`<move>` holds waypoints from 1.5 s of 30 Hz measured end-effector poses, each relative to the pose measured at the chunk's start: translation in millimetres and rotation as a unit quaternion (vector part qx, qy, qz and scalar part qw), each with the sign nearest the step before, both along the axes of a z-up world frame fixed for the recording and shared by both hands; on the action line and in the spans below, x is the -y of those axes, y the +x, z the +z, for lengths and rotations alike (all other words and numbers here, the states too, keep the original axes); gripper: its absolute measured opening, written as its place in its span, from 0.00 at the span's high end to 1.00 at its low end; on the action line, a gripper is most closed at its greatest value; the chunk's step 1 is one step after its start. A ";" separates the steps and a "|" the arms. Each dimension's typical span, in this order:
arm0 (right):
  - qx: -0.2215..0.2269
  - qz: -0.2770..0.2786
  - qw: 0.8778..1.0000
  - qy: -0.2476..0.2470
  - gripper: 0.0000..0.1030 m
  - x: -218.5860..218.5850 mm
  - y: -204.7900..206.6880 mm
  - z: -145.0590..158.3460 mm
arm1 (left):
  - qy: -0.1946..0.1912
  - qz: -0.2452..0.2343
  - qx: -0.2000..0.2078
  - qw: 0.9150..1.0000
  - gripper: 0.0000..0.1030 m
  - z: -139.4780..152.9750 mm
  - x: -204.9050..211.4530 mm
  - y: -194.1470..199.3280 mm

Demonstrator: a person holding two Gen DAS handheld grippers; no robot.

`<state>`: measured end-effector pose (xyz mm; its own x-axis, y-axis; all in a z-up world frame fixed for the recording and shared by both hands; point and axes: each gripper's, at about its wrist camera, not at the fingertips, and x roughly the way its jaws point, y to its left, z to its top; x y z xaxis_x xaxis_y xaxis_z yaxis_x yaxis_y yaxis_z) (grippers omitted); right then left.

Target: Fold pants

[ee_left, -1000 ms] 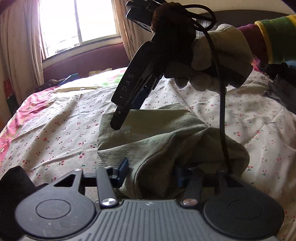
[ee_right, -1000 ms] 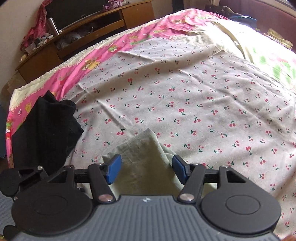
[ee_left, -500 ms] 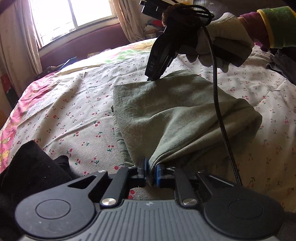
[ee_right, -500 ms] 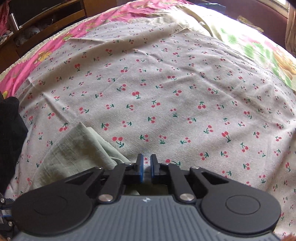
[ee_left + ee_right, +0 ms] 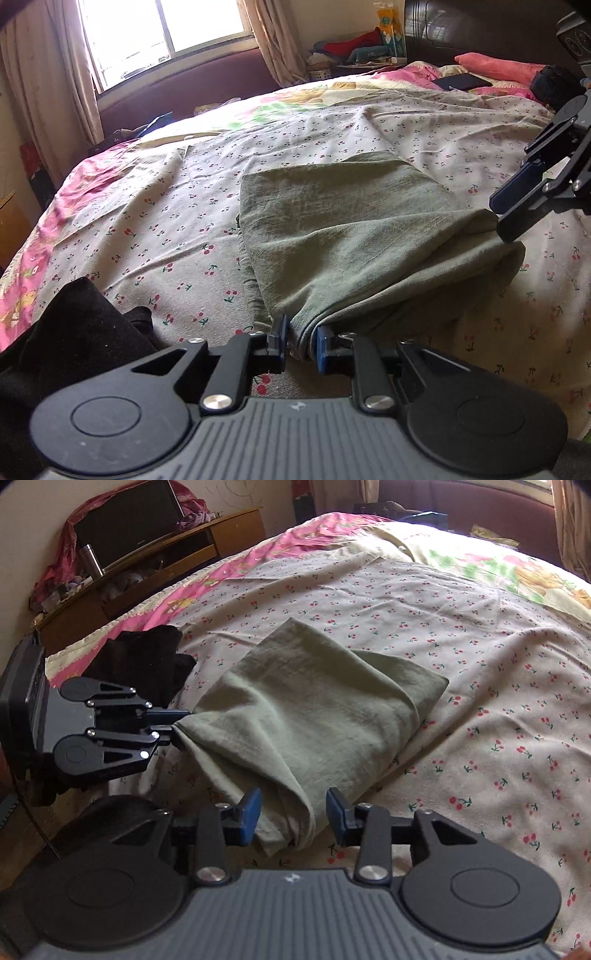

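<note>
Olive-green pants (image 5: 351, 229) (image 5: 303, 709) lie folded into a thick rectangle on the cherry-print bed sheet (image 5: 147, 221). My left gripper (image 5: 301, 343) grips their near corner, which is bunched between the blue pads; its jaws are opening slightly. The right wrist view shows that left gripper (image 5: 175, 727) pulling the corner to a point. My right gripper (image 5: 293, 816) straddles a fold at the pants' other near corner. Its jaws are opening and there is a gap between each pad and the cloth. From the left wrist view, the right gripper (image 5: 508, 212) hovers at the pants' right edge.
A black garment (image 5: 74, 339) (image 5: 147, 657) lies bunched at the bed's edge beside the left gripper. A wooden TV cabinet (image 5: 155, 565) stands beyond the bed. A pink pillow (image 5: 498, 68) and a dark headboard sit at the far right. The sheet (image 5: 480, 720) spreads wide around the pants.
The left gripper went from open to closed on the pants' near corner. The right gripper left the far corner, swung across to the near right fold, and went from shut to open.
</note>
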<state>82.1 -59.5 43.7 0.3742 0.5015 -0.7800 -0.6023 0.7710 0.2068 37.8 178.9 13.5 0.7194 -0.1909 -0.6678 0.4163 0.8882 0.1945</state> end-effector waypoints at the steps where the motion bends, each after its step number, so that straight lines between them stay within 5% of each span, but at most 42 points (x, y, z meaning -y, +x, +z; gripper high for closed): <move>1: 0.000 0.005 1.000 -0.008 0.61 -2.4 -1.6 -4.4 | 0.007 -0.002 0.001 1.000 0.68 0.7 1.9 0.7; 6: -0.046 -0.001 0.998 0.031 0.65 4.3 10.2 -25.5 | 0.028 -0.010 -0.006 1.000 0.67 0.8 7.9 7.3; 10: -0.084 -0.039 0.992 0.081 0.89 21.8 18.8 -20.2 | 0.026 -0.003 -0.001 1.000 0.63 6.9 7.3 12.5; 13: -0.032 -0.030 0.998 0.043 0.97 17.7 -7.6 10.8 | 0.015 0.016 0.008 1.000 0.63 14.8 -1.1 13.7; 15: 0.030 0.014 0.999 -0.005 0.98 3.6 -40.7 28.6 | 0.012 0.030 0.003 0.999 0.63 13.6 -5.9 14.4; 19: -0.013 0.066 0.998 0.017 0.99 -18.1 -71.0 12.2 | 0.025 0.034 -0.019 0.999 0.63 0.3 -5.0 10.3; 24: -0.060 -0.022 0.996 0.069 0.92 16.9 -58.7 4.7 | 0.036 0.022 -0.022 0.999 0.63 5.6 -4.7 -5.4; 28: -0.093 -0.133 0.975 0.153 0.72 71.1 -32.4 2.2 | 0.032 0.025 0.007 0.999 0.56 25.9 -0.5 -20.2; 32: -0.166 -0.218 0.926 0.258 0.67 110.0 -4.5 -19.9 | 0.048 -0.010 0.035 0.998 0.54 44.6 14.4 -41.5; 34: -0.168 -0.228 0.924 0.255 0.55 108.5 9.2 -29.6 | 0.074 -0.054 0.061 0.994 0.49 51.6 33.4 -53.3; 38: -0.190 -0.231 0.911 0.284 0.55 97.7 37.1 -47.5 | 0.112 -0.186 0.100 0.971 0.35 50.4 86.4 -60.4; 43: -0.213 -0.195 0.917 0.274 0.55 91.6 66.7 -50.4 | 0.168 -0.303 0.063 0.936 0.34 8.8 135.4 -26.4; 45: -0.210 -0.170 0.930 0.251 0.59 90.4 72.7 -44.0 | 0.177 -0.325 0.039 0.928 0.34 4.0 142.5 -9.8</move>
